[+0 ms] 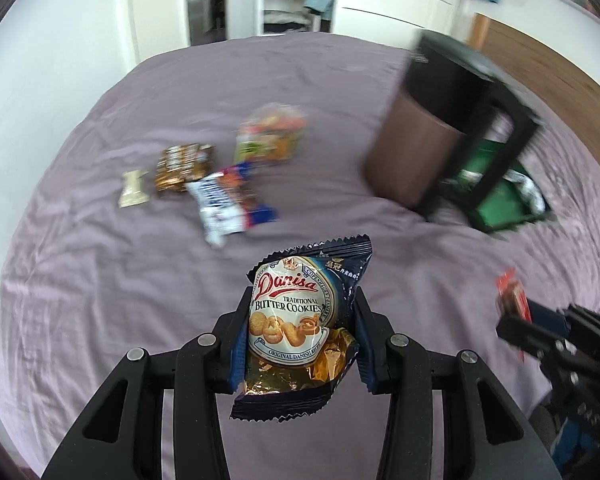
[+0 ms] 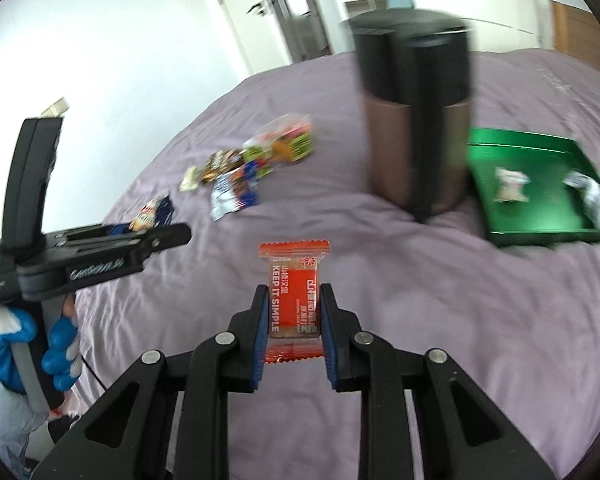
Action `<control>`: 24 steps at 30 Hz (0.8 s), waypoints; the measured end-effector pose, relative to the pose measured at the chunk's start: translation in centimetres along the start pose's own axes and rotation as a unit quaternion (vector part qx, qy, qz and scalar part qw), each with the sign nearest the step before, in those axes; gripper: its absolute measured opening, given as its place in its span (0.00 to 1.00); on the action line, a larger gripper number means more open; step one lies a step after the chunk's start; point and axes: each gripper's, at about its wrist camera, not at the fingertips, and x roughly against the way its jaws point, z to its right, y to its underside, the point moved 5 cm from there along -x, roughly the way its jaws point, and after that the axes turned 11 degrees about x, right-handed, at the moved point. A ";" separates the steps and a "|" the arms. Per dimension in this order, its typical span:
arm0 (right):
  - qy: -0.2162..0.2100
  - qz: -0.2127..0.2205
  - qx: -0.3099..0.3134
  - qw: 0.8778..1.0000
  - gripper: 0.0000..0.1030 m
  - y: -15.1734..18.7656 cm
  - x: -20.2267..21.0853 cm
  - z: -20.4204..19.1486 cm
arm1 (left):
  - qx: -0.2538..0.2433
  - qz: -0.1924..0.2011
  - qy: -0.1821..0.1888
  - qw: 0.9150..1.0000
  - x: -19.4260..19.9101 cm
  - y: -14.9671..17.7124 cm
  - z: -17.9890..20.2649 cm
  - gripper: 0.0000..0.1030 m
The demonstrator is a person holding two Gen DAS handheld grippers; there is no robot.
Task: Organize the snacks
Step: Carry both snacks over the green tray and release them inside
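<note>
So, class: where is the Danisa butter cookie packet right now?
In the left wrist view, the Danisa packet is held in the left gripper, lifted above the purple bedsheet.

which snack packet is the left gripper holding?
The Danisa butter cookies bag, clamped in the left gripper. The red bar packet is in the right gripper; the rest lie on the bedspread.

Glossy foil cookie bag (image 1: pixel 300 320) — matt cloth bedsheet (image 1: pixel 100 280)

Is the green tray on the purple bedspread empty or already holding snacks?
Not empty: the green tray holds a small pale wrapped snack and a silvery packet.
</note>
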 end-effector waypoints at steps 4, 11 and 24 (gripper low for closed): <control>0.032 0.019 -0.031 0.999 0.00 0.9 3.1 4.3 | -0.039 -0.004 0.024 0.999 0.7 0.6 5.5 0.37; 0.088 0.050 -0.077 0.992 0.00 1.5 7.0 12.1 | -0.112 -0.012 0.060 0.992 0.5 1.1 14.7 0.37; 0.154 0.076 -0.098 0.980 0.00 -1.4 7.8 24.1 | -0.165 -0.013 0.093 0.982 -3.3 -2.2 28.2 0.37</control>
